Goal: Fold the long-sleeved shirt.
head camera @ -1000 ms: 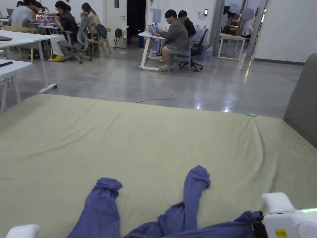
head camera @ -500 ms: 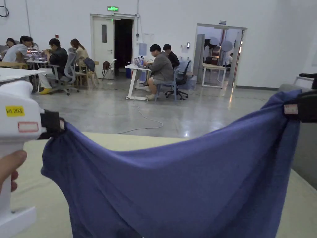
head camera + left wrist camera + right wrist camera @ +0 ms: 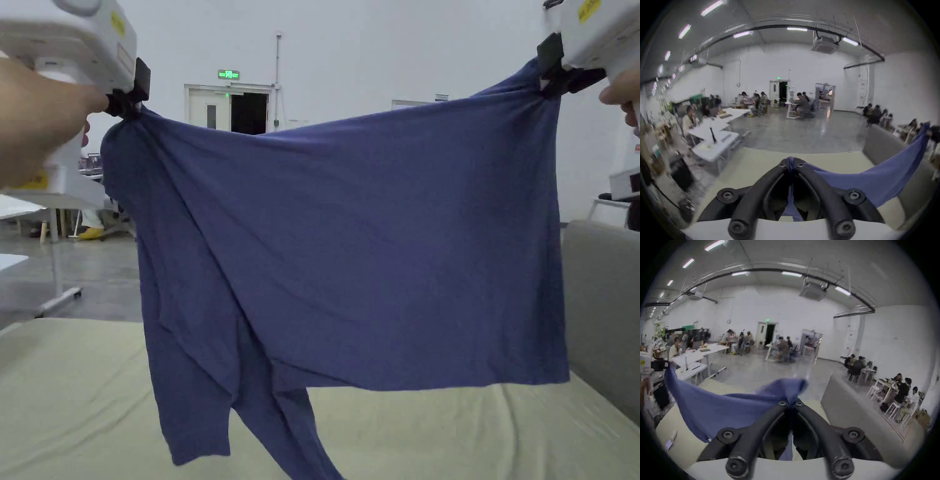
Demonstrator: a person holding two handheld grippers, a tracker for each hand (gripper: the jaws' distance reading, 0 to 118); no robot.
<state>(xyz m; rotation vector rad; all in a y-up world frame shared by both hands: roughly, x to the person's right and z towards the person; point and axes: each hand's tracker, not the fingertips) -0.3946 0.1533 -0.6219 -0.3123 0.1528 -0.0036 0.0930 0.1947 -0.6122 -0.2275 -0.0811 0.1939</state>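
Note:
A blue long-sleeved shirt (image 3: 375, 250) hangs spread in the air above the pale green bed (image 3: 69, 387). My left gripper (image 3: 128, 103) is shut on one top corner, my right gripper (image 3: 550, 72) on the other. Both are held high and wide apart, so the top edge sags a little between them. The sleeves (image 3: 275, 412) dangle at the lower left toward the bed. In the left gripper view blue cloth (image 3: 867, 178) is pinched between the jaws of the left gripper (image 3: 791, 162). In the right gripper view the right gripper (image 3: 790, 402) pinches a bunched corner (image 3: 786, 387).
A grey padded panel (image 3: 600, 300) stands at the bed's right side. White tables (image 3: 713, 134) stand to the left of the bed. People sit at tables (image 3: 782, 348) across the grey floor, and more sit at the far right (image 3: 903, 389).
Both grippers have lifted the shirt off the bed and raised it high; it now hangs spread out with the sleeves dangling. The head camera has tilted up.

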